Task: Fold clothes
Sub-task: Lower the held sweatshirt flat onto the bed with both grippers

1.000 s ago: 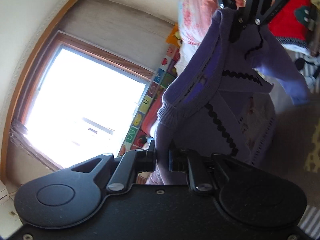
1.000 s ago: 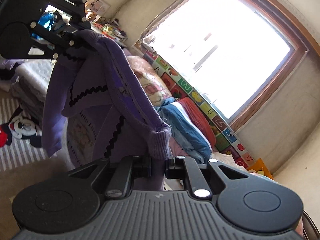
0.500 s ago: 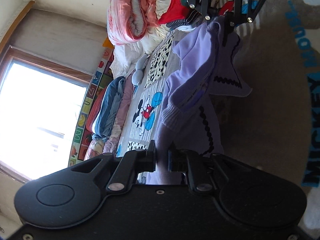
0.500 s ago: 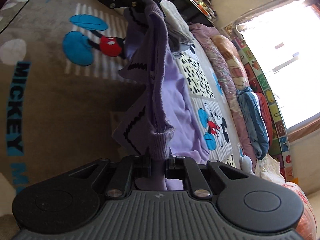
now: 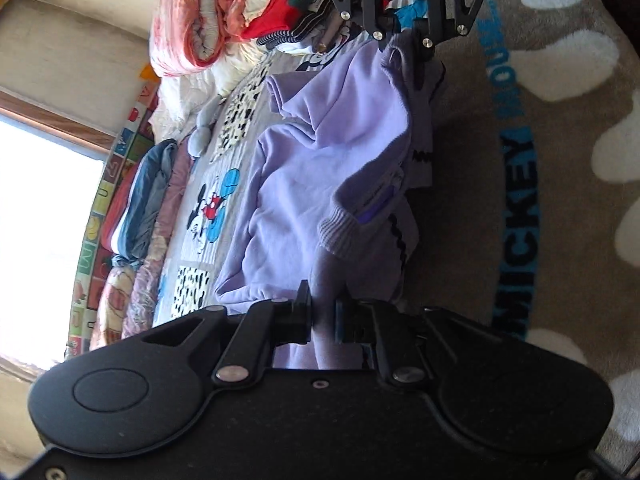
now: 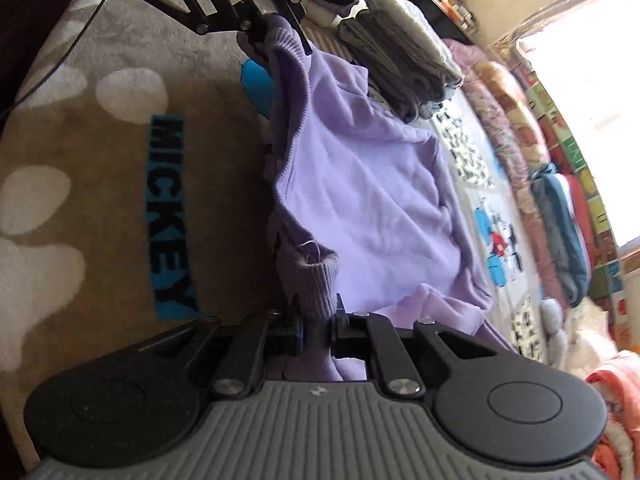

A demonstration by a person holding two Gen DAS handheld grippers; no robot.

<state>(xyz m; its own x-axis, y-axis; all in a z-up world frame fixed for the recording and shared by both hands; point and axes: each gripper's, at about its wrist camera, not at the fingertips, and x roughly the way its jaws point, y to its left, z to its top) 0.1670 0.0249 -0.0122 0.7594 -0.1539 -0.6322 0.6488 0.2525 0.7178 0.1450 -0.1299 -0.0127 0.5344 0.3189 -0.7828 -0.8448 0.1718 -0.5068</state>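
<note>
Change: a second ago the sweater [image 5: 320, 168] hung in the air against the window, held up by both grippers; now both have come down and the body of the garment lies spread on the blanket [image 5: 560, 208], back side up.
Meaning: judged as the laying-out step, nearly done; the cloth is down, but the gripped edge is not yet flat or released, so no fold has begun.
Left gripper [image 5: 322, 320]: jaws pressed close together, pinching a ribbed corner of the sweater; the cloth rises from the pinch and droops over in a bunched cuff-like roll.
Sweater: lilac, with black zigzag trim showing along the gripped edge; it runs from one gripper to the other, the far part wrinkled and resting on the patterned quilt [image 5: 208, 208] beside the blanket.
Right gripper [image 6: 318, 330]: jaws likewise nearly closed, pinching the other ribbed corner; the rib stands up out of the pinch.
Surroundings: folded grey clothes [image 6: 400, 64] lie just beyond the sweater; rolled bedding [image 5: 192, 28] lines the wall under the window.
Next, judged: lower the edge, let go, smooth out.
</note>
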